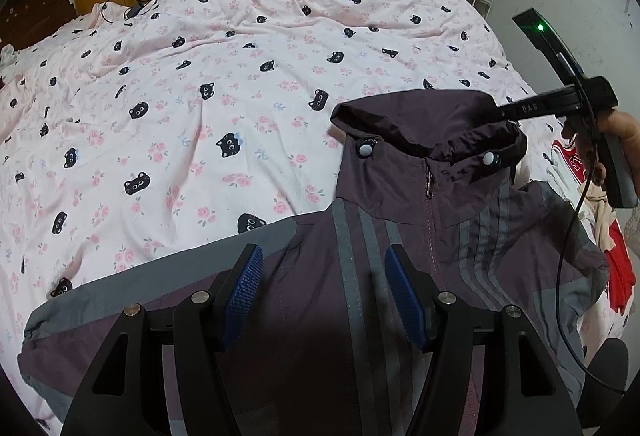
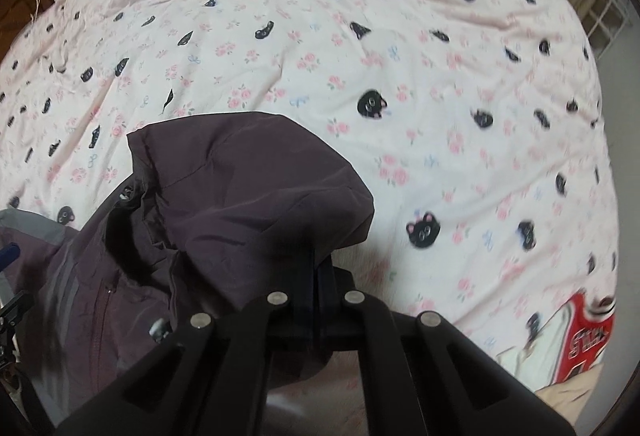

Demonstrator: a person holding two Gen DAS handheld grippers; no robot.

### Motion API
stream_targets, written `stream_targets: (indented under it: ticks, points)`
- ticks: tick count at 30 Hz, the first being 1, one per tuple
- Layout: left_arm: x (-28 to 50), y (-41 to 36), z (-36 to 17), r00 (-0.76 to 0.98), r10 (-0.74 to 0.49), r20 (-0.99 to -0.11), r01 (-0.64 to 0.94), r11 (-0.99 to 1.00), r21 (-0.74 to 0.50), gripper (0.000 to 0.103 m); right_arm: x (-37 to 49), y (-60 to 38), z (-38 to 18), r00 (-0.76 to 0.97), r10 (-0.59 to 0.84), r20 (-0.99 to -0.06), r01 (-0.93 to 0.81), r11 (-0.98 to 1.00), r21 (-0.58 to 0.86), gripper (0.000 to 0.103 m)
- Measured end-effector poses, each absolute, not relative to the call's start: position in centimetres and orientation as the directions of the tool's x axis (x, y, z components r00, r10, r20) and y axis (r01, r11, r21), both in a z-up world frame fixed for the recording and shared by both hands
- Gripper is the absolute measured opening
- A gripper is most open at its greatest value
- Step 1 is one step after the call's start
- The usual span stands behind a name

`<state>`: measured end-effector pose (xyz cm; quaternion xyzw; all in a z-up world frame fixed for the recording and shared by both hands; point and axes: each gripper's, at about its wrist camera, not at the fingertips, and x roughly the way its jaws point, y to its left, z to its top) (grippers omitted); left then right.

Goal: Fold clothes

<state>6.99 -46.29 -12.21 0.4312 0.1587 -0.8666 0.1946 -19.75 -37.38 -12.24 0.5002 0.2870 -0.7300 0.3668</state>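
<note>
A dark purple jacket (image 1: 400,236) lies front-up on the bed, zipped, with grey stripes running down the chest and grey panels on the sleeves. It sits directly under and ahead of the left gripper (image 1: 324,296), whose blue-padded fingers (image 1: 244,288) stand wide apart above the chest, holding nothing. The hood (image 2: 248,192) is at the far end of the jacket, and the right gripper (image 2: 316,276) has its fingers closed on the hood's edge, lifting the fabric (two white snaps show just below the collar). A hand (image 1: 616,140) grips that tool's handle, with a black cable hanging from it. Beyond the jacket spreads a pink bedsheet (image 1: 200,84) printed with black cat faces and small roses. To the right of the right gripper lies a red jersey (image 2: 588,336) among other clothes.
</note>
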Motion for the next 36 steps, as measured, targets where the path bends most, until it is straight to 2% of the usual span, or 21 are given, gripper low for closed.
stream_targets:
  ticks: [8, 21, 28, 31, 36]
  points:
    - [6.6, -48.3, -13.4, -0.518, -0.214, -0.829, 0.501, -0.861, -0.091, 0.064, -20.3, -39.3, -11.6, -0.313, -0.238, -0.919, 0.815, -0.564, -0.131, 0.001]
    - [5.0, -48.4, -15.7, -0.448, -0.222, -0.866, 0.480, -0.877, -0.024, 0.064, -21.7, -42.2, -9.7, -0.405, -0.293, -0.866, 0.810, -0.553, -0.192, 0.001]
    - [4.6, -48.6, -16.4, -0.427, -0.212, -0.879, 0.492, -0.870, -0.030, 0.065, -22.5, -43.6, -10.1, -0.431, -0.304, -0.850, 0.806, -0.554, -0.210, 0.002]
    - [4.6, -48.5, -16.6, -0.421, -0.211, -0.882, 0.492, -0.870, -0.026, 0.065, -23.2, -43.5, -12.3, -0.419, -0.247, -0.874, 0.791, -0.571, -0.218, 0.004]
    - [4.7, -48.4, -16.8, -0.418, -0.208, -0.884, 0.488, -0.872, -0.026, 0.065, -24.2, -42.6, -14.4, -0.414, -0.191, -0.890, 0.767, -0.600, -0.228, 0.018]
